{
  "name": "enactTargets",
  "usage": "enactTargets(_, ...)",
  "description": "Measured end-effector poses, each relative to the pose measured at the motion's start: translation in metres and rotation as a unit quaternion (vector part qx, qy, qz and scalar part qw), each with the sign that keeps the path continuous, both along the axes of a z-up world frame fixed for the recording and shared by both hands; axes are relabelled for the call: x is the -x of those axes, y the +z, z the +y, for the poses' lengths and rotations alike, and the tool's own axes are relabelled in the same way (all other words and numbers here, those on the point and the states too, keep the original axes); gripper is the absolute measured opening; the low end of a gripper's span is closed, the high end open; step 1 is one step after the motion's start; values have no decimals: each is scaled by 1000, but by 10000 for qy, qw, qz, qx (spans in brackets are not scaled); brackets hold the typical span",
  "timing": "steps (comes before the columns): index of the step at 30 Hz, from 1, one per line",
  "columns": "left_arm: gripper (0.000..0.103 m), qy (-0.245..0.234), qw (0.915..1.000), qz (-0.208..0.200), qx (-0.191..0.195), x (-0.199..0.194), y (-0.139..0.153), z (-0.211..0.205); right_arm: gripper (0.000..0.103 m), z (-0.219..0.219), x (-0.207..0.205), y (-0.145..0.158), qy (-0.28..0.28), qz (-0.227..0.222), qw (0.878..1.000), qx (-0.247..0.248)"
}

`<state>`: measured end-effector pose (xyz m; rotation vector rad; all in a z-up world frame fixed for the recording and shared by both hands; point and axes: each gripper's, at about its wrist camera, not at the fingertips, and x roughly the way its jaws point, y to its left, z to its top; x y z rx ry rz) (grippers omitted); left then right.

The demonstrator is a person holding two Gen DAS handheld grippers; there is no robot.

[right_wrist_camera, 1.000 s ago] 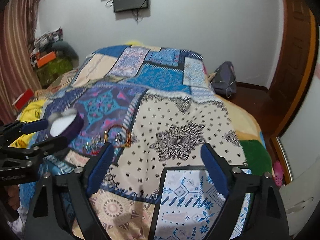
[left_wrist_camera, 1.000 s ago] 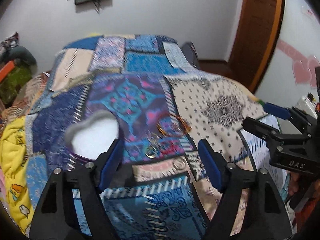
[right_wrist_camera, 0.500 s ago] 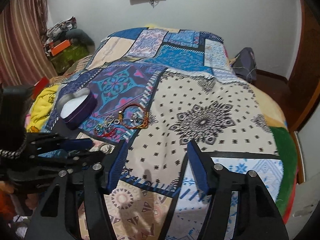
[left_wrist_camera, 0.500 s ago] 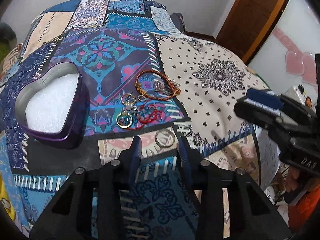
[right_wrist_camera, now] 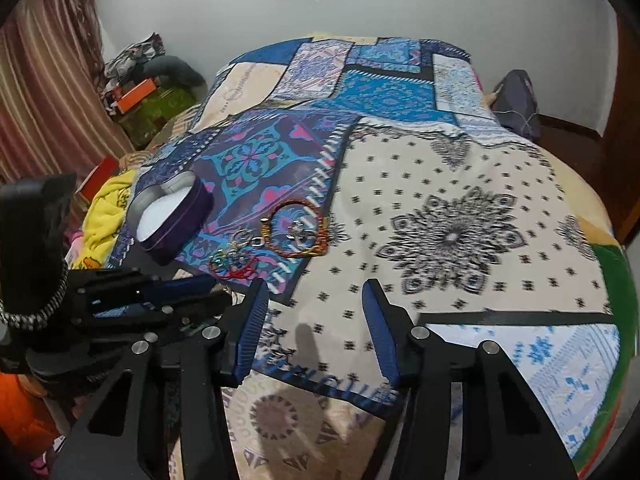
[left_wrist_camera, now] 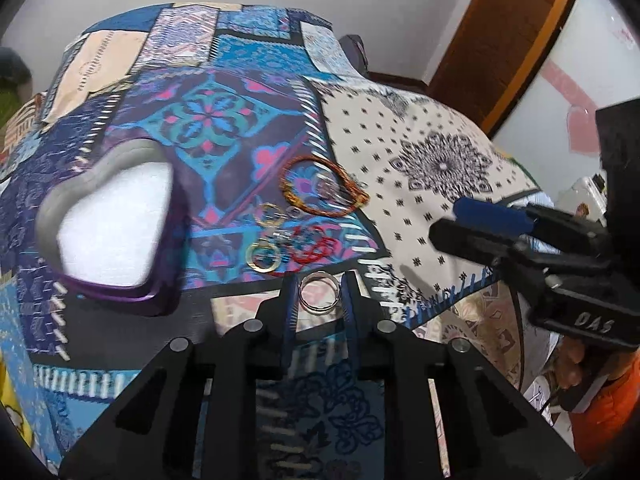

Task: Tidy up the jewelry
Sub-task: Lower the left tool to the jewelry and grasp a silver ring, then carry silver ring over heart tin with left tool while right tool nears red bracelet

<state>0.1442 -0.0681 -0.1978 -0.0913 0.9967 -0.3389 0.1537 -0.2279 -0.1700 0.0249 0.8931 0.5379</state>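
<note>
Judging from how things lie, the sorting has barely begun: the heart-shaped purple box [left_wrist_camera: 108, 232] shows only its white lining, with no jewelry visible inside, while every piece lies on the patchwork bedspread [left_wrist_camera: 420, 168] beside it. Nearest, the left gripper [left_wrist_camera: 319, 292] has its blue pads drawn narrow around a silver ring [left_wrist_camera: 319, 293], which sits between them just right of the box's near corner; whether the pads are actually pressing the ring or only bracketing it I cannot tell, and the ring seems to rest on the cloth rather than hang lifted. Just beyond it, still to the right of the box, lie two gold hoops [left_wrist_camera: 262, 257], a tangle of red cord [left_wrist_camera: 314, 245] and some small pale pieces too blurred to name. Farther on from the box sits an orange beaded bracelet [left_wrist_camera: 320, 192] with a small silvery item inside its loop. The right gripper [right_wrist_camera: 314, 328] hangs well to the right of the box over the cream patch, jaws wide and holding nothing. So the ring looks like the first piece bound for the box, and all the rest remains to be moved.
</note>
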Motion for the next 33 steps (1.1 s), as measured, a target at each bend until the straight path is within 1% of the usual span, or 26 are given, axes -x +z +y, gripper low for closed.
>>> enactTargets(5,21,154,9998,-127,42,4,10,15,40,18,-5,-6,292,94,9995,-8)
enactTargets(7,21,201,9996,-179,9,5,13,19,38,26,-8,-9,412,143,9990,-30)
enactTargets(10,21,230,9995,-230,-59,5,13,20,37,39,-11,-13,560,192,9982,-27)
enactTargets(15,21,198,9992,-312,-143,7,14,20,28,54,-17,-23,760,330,9965,62)
enactTargets(19,21,205,9992,-323,-134,7,13,21,22,58,-19,-29,803,365,9960,118)
enactTargets(21,21,235,9992,-305,-115,6,12,23,14,59,-18,-30,789,321,9962,176)
enactTargets(23,21,259,9992,-302,-98,6,12,24,10,58,-18,-30,728,330,9967,156)
enactTargets(30,21,418,9986,-325,-62,7,15,30,4,51,-13,-27,666,372,9971,1)
enactTargets(33,21,442,9984,-361,-53,9,18,31,4,52,-10,-25,662,288,9974,92)
